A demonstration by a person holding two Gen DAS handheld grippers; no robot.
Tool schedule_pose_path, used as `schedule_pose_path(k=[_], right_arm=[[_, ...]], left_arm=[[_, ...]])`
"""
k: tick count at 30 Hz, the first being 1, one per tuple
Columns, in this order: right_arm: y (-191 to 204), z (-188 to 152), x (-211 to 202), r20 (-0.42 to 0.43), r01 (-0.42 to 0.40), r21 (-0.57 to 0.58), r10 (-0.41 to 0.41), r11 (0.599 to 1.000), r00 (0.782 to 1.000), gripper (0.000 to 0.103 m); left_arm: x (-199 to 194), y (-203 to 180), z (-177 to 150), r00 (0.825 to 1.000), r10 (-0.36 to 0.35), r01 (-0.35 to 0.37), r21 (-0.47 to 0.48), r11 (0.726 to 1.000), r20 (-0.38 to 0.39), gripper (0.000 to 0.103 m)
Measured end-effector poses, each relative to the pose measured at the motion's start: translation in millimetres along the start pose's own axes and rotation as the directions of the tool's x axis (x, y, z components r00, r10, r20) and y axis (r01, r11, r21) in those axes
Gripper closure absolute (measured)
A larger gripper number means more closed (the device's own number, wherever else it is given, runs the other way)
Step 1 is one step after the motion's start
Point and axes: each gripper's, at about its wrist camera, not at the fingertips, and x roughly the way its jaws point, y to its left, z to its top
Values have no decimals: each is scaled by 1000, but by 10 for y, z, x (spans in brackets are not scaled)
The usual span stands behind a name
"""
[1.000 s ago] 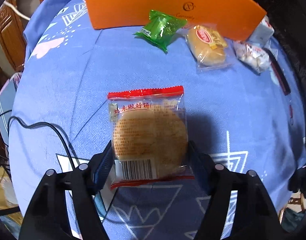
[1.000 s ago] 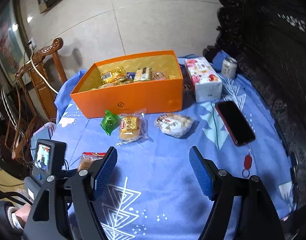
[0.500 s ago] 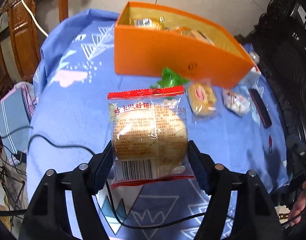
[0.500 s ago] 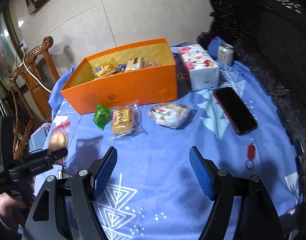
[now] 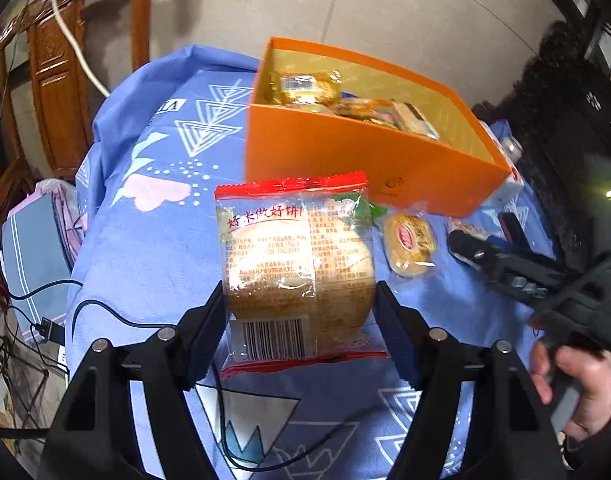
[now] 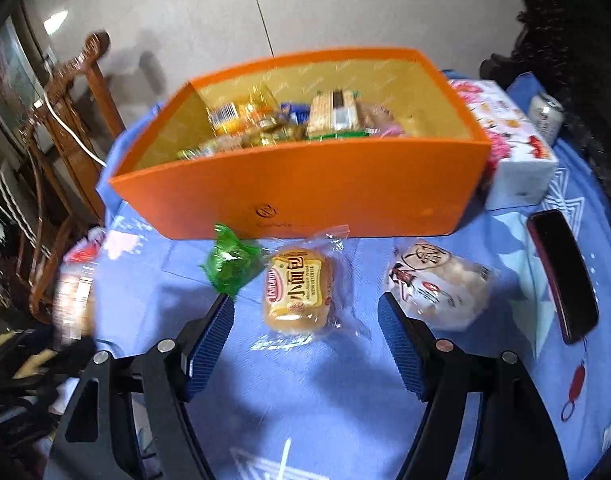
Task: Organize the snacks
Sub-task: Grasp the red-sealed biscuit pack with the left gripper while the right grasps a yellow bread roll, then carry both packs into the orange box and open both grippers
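Observation:
My left gripper [image 5: 301, 320] is shut on a red-edged packet with a round biscuit [image 5: 293, 256], held in the air above the blue cloth, in front of the orange box [image 5: 361, 156]. The orange box [image 6: 305, 196] holds several snacks. My right gripper [image 6: 305, 332] is open and empty, low over the cloth, with a small yellow bread packet [image 6: 299, 292] between and just beyond its fingers. A green packet [image 6: 231, 260] lies left of it and a white round-cake packet [image 6: 437, 288] right of it. The held biscuit packet shows blurred at the left in the right wrist view [image 6: 75, 292].
A floral tissue box [image 6: 509, 140] and a can [image 6: 547, 116] stand right of the orange box. A dark phone [image 6: 561, 276] lies at the right. A wooden chair [image 6: 65, 120] stands at the left. A black cable [image 5: 105, 316] crosses the cloth.
My left gripper has lifted the biscuit packet up and tilted toward the orange box. My right gripper has moved forward and down toward the yellow bread packet.

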Motion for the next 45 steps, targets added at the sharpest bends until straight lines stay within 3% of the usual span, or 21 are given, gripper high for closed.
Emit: schedule_pose_path(k=[10,12,14,18,30,36,39,45], right_arm=[[121,157,622,-116,7,-46,-12,999,993,28],[135,156,736,-142,12,-63,-21,998,990,32],[122,126,816,-168,8,-69,-19,998,986,42],[114,86,775,-144,5,-69,-15,998,989,50],[-46,-231,-45,-54,-68,12,69,998,996,51],[-62,-299,-511,16,-105,28,105,994,994,51],[-86,-193,-760,82,-119,37,115,992,990,51],[-121,366,-1149,245,-131,34,119,991,962,51]], left_arm=[[97,145,118,999,32,-32,-33,999,-3,33],[140,131,131,999,31,-31,-27,999,-11,33],[169,114,131,999,31,-31,-22,999,-17,33],[200,91,137,999,32,-32,-16,999,-23,33],[73,-108,108,1000,11,-11,23,1000,-2,33],[-110,-266,195,998,5,-9,75,997,55,33],[-222,-331,371,996,-17,10,83,996,93,33],[-404,-471,946,980,-60,42,96,994,190,33]])
